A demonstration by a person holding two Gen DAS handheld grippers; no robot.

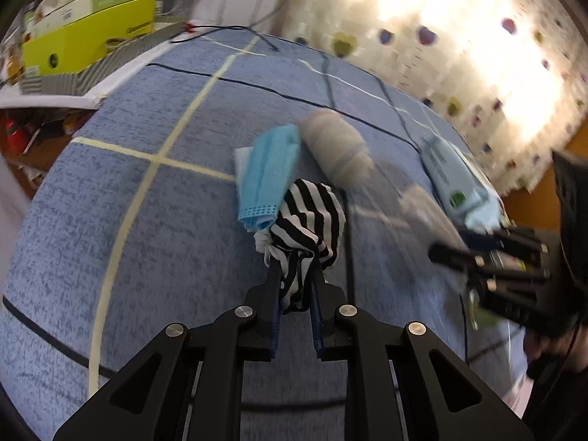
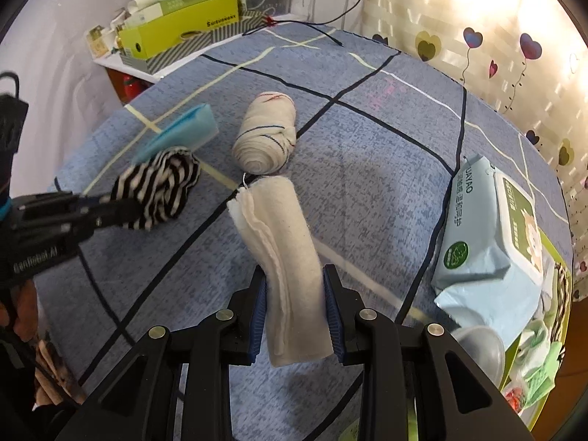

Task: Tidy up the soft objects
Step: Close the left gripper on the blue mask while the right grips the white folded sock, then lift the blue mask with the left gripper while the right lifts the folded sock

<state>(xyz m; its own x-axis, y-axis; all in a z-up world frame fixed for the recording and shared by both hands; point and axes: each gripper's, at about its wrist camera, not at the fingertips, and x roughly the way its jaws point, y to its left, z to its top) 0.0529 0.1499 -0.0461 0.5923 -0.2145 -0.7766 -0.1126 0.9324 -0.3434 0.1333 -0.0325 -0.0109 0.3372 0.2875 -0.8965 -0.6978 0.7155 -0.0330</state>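
Note:
My left gripper [image 1: 294,268] is shut on a black-and-white striped cloth [image 1: 312,220], bunched just above the blue bedspread; it also shows in the right wrist view [image 2: 161,187]. A blue face mask [image 1: 268,176] lies right beside it. A rolled cream sock [image 1: 338,147] lies farther back, also in the right wrist view [image 2: 266,136]. My right gripper [image 2: 294,275] is shut on a folded white cloth [image 2: 283,250], which sticks forward over the bed. A pale blue wet-wipes pack [image 2: 488,235] lies at the right.
The blue bedspread [image 2: 367,169] has dark and pale grid lines. A shelf with a lime-green box [image 2: 183,25] stands at the far left. A heart-patterned wall [image 2: 496,44] runs along the right. A basket with green items [image 2: 540,352] sits at the right edge.

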